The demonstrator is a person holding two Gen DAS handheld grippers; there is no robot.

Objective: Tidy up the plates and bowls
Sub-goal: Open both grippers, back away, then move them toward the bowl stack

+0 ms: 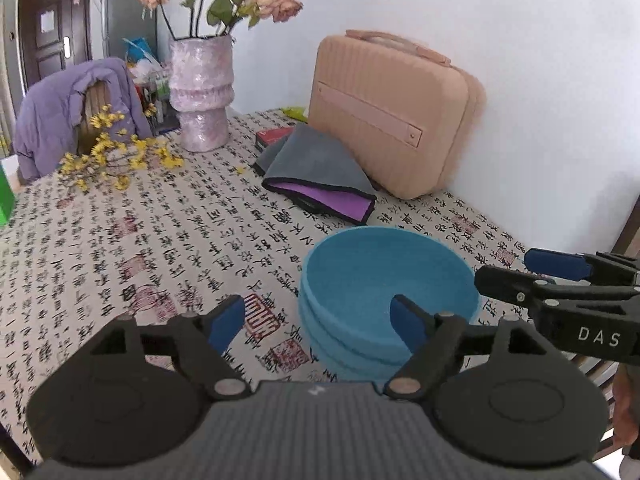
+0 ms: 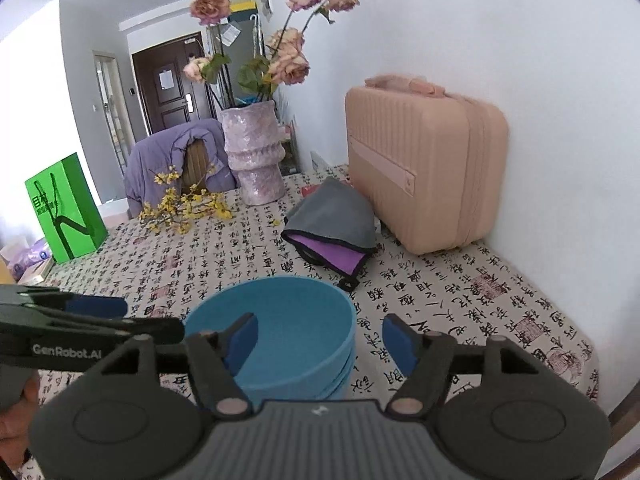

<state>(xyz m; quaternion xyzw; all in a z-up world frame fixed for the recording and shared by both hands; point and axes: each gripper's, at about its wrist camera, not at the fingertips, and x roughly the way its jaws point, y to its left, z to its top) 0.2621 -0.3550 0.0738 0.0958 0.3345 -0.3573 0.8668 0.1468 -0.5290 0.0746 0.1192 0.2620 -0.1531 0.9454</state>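
Table (image 1: 120, 240) with a calligraphy-print cloth, backed against a white wall on the right. Far side is crowded: pink case (image 1: 392, 112) stands upright against the wall, folded grey-and-purple cloth (image 1: 320, 176) just in front of it, vase (image 1: 202, 92) with dried roses further left, yellow sprigs (image 1: 116, 156) lying near the vase. A green box (image 2: 66, 208) sits at the left edge of the table, and a chair with a purple jacket (image 1: 68, 116) stands beyond the far edge. The middle and left of the table are bare; in the right wrist view there is also bare cloth to the right of the bowls, up to the wall.

Blue bowls (image 1: 384, 300), nested in a stack, sit on the table nearer the wall side, well short of the grey cloth.

Left gripper (image 1: 318, 320) points down and forward at an angle, jaws spread wide, nothing gripped. Its right finger (image 1: 408, 324) overlaps the stack's near rim in the view; contact cannot be told. The left finger is over bare cloth, clear of the stack.

Right gripper (image 2: 316, 338) has the same downward tilt, jaws released, gripping nothing. Its left finger (image 2: 242, 340) overlaps the bowl's near-left rim; the right finger is off to the side over the cloth.

The grippers flank the stack, each one entering the other's view from the side. Part of a hand (image 2: 16, 420) shows at the lower left of the right wrist view.
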